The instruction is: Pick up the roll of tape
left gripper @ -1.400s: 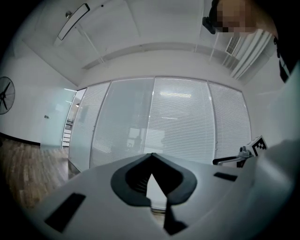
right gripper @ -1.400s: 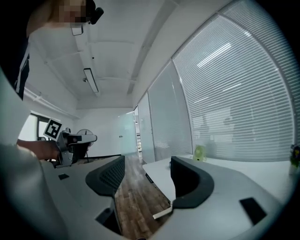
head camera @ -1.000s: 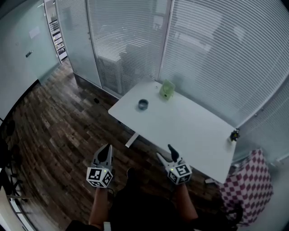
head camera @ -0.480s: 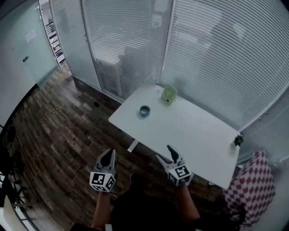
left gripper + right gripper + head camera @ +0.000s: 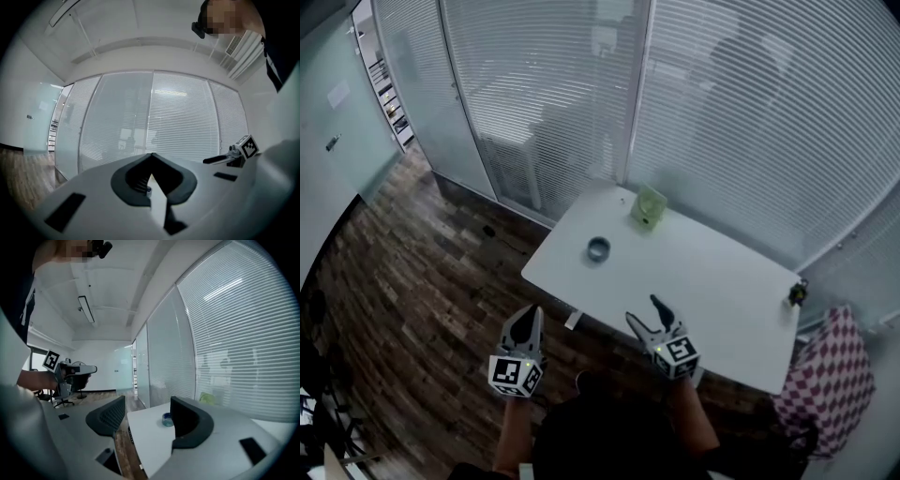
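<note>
White table [image 5: 712, 291] carries the roll of tape [image 5: 598, 248] towards its far left end, well apart from both grippers; right gripper [image 5: 642, 312] is at the table's near edge, jaws spread, nothing held, and in its own view the roll shows far ahead in the gap; left gripper [image 5: 528, 317] hangs over the wood floor [image 5: 412, 281], jaws pressed together, empty; we count one roll of tape, one green container [image 5: 649, 207] beyond it, one table, two grippers.
</note>
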The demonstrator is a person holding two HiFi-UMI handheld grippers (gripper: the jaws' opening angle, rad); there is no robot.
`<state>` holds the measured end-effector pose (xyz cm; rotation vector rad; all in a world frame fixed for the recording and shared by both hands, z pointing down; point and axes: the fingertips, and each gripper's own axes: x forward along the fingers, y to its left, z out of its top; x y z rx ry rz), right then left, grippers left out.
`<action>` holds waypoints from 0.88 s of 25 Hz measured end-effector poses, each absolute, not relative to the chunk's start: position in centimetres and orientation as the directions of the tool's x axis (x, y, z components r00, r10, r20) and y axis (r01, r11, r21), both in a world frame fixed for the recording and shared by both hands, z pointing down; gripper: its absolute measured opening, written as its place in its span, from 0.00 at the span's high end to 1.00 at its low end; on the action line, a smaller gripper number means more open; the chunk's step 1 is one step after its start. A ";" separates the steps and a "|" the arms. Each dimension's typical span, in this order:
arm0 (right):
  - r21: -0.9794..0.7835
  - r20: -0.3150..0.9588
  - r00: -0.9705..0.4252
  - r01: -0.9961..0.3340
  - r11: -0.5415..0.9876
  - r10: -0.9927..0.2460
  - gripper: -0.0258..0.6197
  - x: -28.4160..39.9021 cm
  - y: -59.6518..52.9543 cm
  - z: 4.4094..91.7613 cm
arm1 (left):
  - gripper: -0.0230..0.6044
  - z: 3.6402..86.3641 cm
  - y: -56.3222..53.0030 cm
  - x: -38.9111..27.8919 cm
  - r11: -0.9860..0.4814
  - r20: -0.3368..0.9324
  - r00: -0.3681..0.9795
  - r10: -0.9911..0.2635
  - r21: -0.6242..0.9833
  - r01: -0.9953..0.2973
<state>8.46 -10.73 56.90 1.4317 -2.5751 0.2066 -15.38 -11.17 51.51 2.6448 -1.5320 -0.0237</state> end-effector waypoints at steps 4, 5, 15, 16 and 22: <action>-0.014 0.222 -0.475 -0.875 0.484 -0.852 0.50 8.7 -12.9 56.7 | 0.95 51.2 -13.6 -15.2 -0.520 0.017 0.522 -0.853 0.079 -0.851; -0.021 0.225 -0.470 -0.878 0.479 -0.853 0.50 8.5 -13.2 56.5 | 0.95 51.0 -14.1 -15.0 -0.530 0.014 0.532 -0.846 0.078 -0.844; 0.033 0.280 -0.483 -0.859 0.511 -0.830 0.50 7.6 -16.9 57.4 | 0.95 50.9 -17.6 -14.4 -0.550 0.032 0.556 -0.831 0.102 -0.829; 0.030 0.286 -0.486 -0.857 0.514 -0.826 0.50 7.6 -17.3 57.6 | 0.95 51.0 -17.9 -14.3 -0.550 0.034 0.555 -0.831 0.104 -0.829; 0.050 0.318 -0.519 -0.826 0.561 -0.793 0.50 7.2 -21.0 59.0 | 0.95 51.2 -20.5 -14.0 -0.533 0.036 0.539 -0.842 0.104 -0.840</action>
